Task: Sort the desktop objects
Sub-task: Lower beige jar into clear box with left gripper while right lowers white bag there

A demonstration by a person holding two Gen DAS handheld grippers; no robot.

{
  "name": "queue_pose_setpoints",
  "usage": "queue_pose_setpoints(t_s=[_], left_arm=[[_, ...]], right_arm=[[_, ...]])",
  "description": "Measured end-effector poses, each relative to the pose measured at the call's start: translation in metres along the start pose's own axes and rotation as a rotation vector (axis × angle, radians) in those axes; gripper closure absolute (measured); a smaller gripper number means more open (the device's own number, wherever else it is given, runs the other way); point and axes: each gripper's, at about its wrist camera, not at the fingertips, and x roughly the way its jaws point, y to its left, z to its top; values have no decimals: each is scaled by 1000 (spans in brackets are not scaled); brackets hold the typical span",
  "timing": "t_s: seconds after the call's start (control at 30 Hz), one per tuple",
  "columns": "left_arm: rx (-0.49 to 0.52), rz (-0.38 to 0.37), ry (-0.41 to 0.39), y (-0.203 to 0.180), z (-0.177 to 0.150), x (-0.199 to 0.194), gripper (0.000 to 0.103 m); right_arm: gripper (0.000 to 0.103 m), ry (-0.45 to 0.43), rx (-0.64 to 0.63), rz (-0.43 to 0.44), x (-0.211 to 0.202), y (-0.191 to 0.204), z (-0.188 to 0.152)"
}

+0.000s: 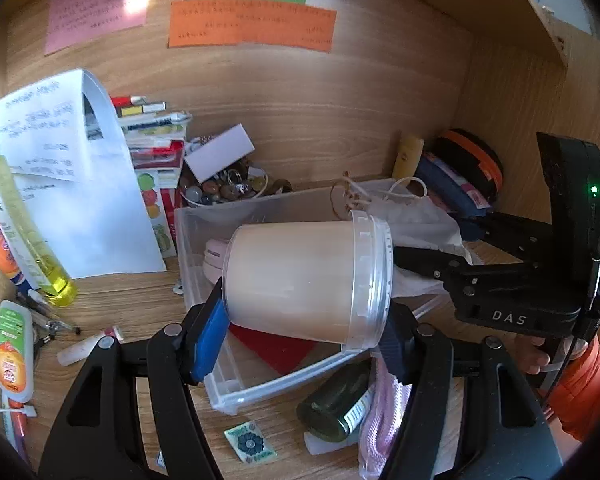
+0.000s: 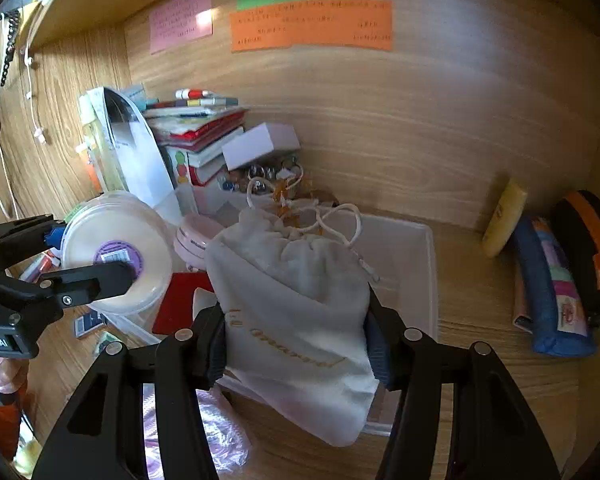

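1. your left gripper (image 1: 300, 320) is clamped on a translucent cream-filled plastic tub with a clear screw lid (image 1: 308, 280); the blue pads press its base on one side and its lid rim on the other.
2. the tub lies on its side in that grip, long axis running left to right across the fingers, lid toward your right. in the right wrist view its flat end with a purple label (image 2: 118, 256) faces the camera.
3. the tub hangs above the near-left part of the clear rectangular plastic bin (image 1: 204, 264), over a red flat card (image 1: 276, 348) lying inside.
4. your right gripper (image 2: 296, 340) is closed on a white drawstring fabric pouch with gold lettering (image 2: 296, 312), squeezing its middle. the cord end points away from you toward the back wall.
5. the pouch sits over the bin's right half (image 2: 420, 264); its lower end droops past the near wall.
6. deciding relation: both loads are over the same bin, the tub left, the pouch right, close beside each other. i judge the tub is the nearer to setting down; the drop is straight below its fingers.
7. risk, judged: on its side the tub may roll when released.
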Motion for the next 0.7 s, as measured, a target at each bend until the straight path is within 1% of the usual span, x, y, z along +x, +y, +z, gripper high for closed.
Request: queue_pose_setpoints(t_s=[0.13,0.3,0.37,0.57,0.63,0.7], left_arm=[[10,30,0,0,0,7,38],[9,23,16,1,-1,14,38],[11,36,22,2,-2,17,38],[0,39,45,7,-4,25,38],[-6,54,50,8,-4,26,38],[-12,61,58,10,-4,28,38]], right_arm=[[50,39,16,25,11,-6,-3],[50,100,27,41,28,-8,-9],[50,99,13,33,28,-6,-10],[48,106,17,50,28,-6,-9],[48,112,14,44,29,-5,-7],[47,121,7,57,29,-3,-6]])
